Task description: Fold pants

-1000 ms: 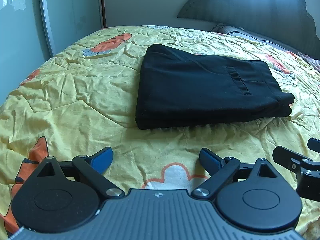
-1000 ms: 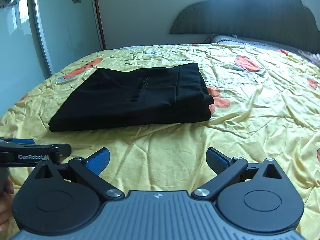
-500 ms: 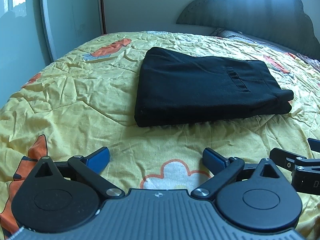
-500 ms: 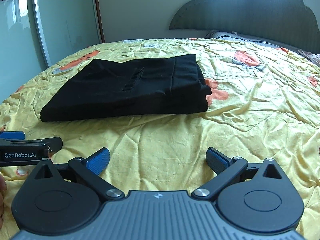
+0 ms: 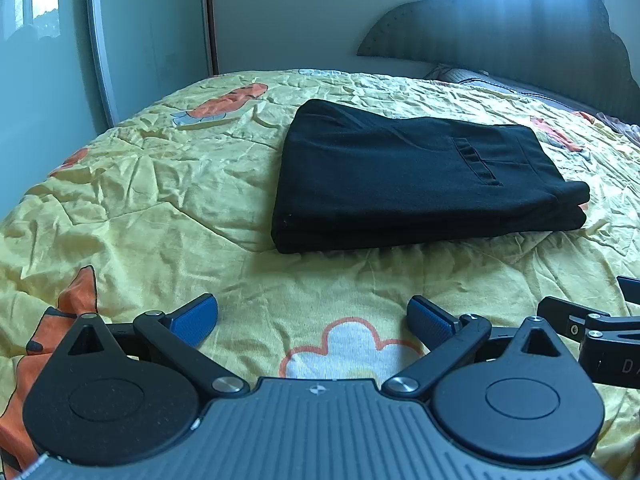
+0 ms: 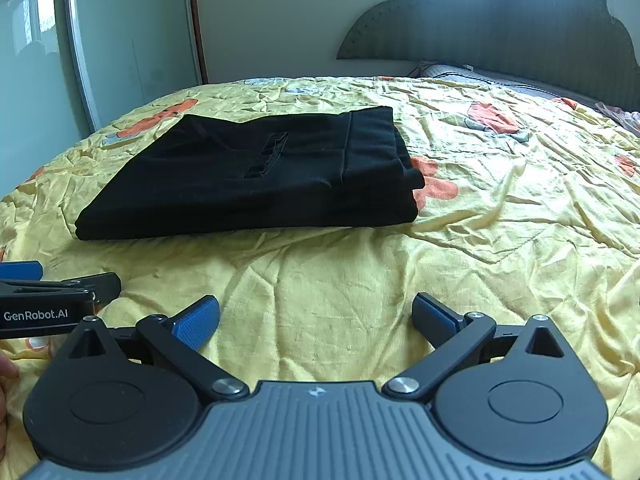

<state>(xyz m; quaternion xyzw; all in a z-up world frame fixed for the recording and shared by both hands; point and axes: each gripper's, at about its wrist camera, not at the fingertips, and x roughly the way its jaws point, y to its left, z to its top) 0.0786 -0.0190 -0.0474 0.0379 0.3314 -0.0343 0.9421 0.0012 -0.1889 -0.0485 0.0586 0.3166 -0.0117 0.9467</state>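
Pants (image 5: 416, 176): black, folded into a compact layered rectangle, lying flat on the bed (image 5: 160, 200).
Left gripper (image 5: 312, 316): fingers spread wide, empty, well short of the pants' near edge.
Right gripper (image 6: 316, 314): fingers likewise apart, holding nothing.
Progress: folding looks complete; at most a tidy-up remains.

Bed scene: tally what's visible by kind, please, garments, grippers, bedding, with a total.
Black folded pants: 1
Open grippers: 2, left gripper and right gripper
Yellow bedspread: 1
Pillow: 1
Total: 5
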